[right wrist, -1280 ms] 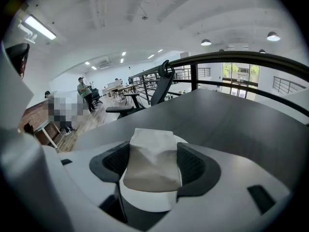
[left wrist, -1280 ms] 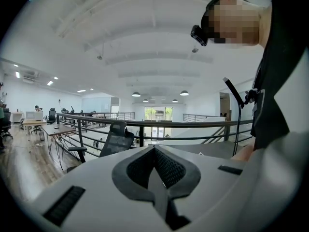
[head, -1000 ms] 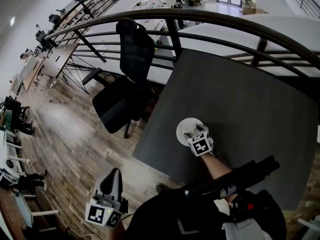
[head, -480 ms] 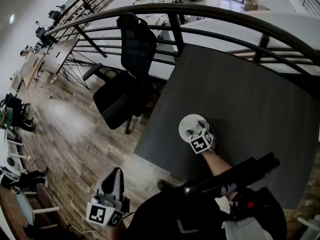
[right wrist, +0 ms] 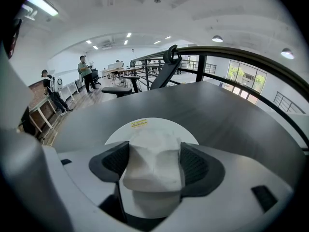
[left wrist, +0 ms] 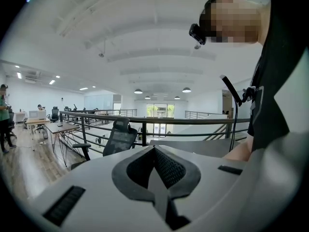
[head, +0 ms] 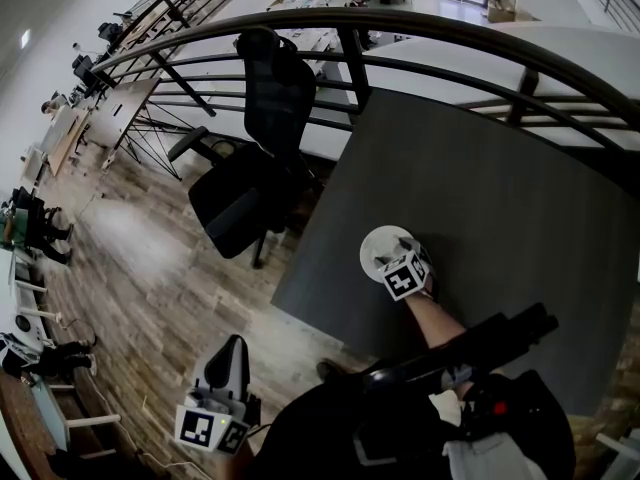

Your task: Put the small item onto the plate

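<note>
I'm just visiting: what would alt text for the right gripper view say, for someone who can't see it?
The right gripper clamps a small white lumpy item between its two dark pads, over a round white plate on a dark grey table. A railing and an open office lie beyond.

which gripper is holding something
The right gripper: its jaws clamp a white lump over the plate. The left gripper is shut and empty.

1 table (head: 500, 208), bearing 1 plate (head: 380, 241). Above the table, 1 small item (right wrist: 152, 161). 2 grippers: right gripper (head: 393, 261) over the table, left gripper (head: 226, 358) off it. 1 office chair (head: 250, 168) beside the table.
</note>
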Demonstrator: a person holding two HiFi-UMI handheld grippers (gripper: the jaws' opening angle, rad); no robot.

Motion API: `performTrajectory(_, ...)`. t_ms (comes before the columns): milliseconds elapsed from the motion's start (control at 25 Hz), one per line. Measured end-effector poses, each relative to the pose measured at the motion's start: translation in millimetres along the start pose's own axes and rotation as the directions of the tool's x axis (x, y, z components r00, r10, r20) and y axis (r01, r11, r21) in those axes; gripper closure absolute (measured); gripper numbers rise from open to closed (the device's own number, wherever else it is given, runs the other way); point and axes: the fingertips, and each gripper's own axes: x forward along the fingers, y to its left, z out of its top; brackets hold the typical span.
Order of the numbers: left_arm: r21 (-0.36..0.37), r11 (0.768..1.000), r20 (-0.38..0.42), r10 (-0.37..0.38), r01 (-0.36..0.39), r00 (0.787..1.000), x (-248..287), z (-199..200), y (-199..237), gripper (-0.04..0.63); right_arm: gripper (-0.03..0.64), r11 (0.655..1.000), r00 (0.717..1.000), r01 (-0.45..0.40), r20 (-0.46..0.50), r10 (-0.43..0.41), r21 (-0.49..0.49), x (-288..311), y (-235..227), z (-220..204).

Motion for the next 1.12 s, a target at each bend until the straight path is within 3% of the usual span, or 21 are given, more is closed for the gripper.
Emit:
performTrajectory(160, 0.022, 1.0, 0.003, -0.021, 0.021, 1.0, 0.5, 0.7, -1.1, 0.591, 0.303, 1.0, 1.0, 0.014, -0.008, -0.014, 0.007, -1.2, -2.1, 4.7)
performTrajectory(280, 0.01, 0.999, 0.043, -0.048, 0.047, 0.998, 3.9, 9.4, -3.3, 0.591, 0.303, 1.0, 0.999, 0.027, 0.029, -0.027, 0.017, -5.2, -4.1, 17.2)
performTrajectory(440, 0.023, 0.999, 0.025, -0.049, 0.049, 0.998, -0.6, 1.0, 4.5, 0.591, 0.304, 0.998, 0.997, 0.024, 0.072, -0.028, 0.053, -12.5, -3.0, 28.9)
performTrajectory(600, 0.026, 0.996, 0.042, -0.081, 0.08, 0.996, -0.2, 0.9, 5.6, 0.591, 0.304, 0.995, 0.987, 0.025, 0.157, -0.039, 0.096, -37.5, -0.7, 50.9)
performTrajectory(800, 0.05, 0.984, 0.066, -0.176, 0.172, 0.982, 8.1, 9.2, -4.6, 0.591, 0.305, 0.994, 0.96, 0.002, 0.278, -0.033, 0.111, -83.0, 13.1, 80.3)
performTrajectory(840, 0.049, 0.979, 0.069, -0.199, 0.196, 0.978, 11.2, 9.8, -6.8, 0.591, 0.313, 0.993, 0.954, 0.0, 0.298, -0.036, 0.12, -93.4, 15.7, 85.4)
performTrajectory(960, 0.035, 0.959, 0.107, -0.285, 0.283, 0.953, 20.9, 19.7, -22.2, 0.591, 0.439, 0.989, 0.935, 0.005, 0.351, -0.057, 0.146, -126.0, 20.8, 96.9)
performTrajectory(1120, 0.056, 0.932, 0.105, -0.363, 0.359, 0.926, 27.0, 23.8, -35.7, 0.591, 0.49, 0.982, 0.894, 0.012, 0.438, -0.094, 0.187, -168.3, 24.8, 108.1)
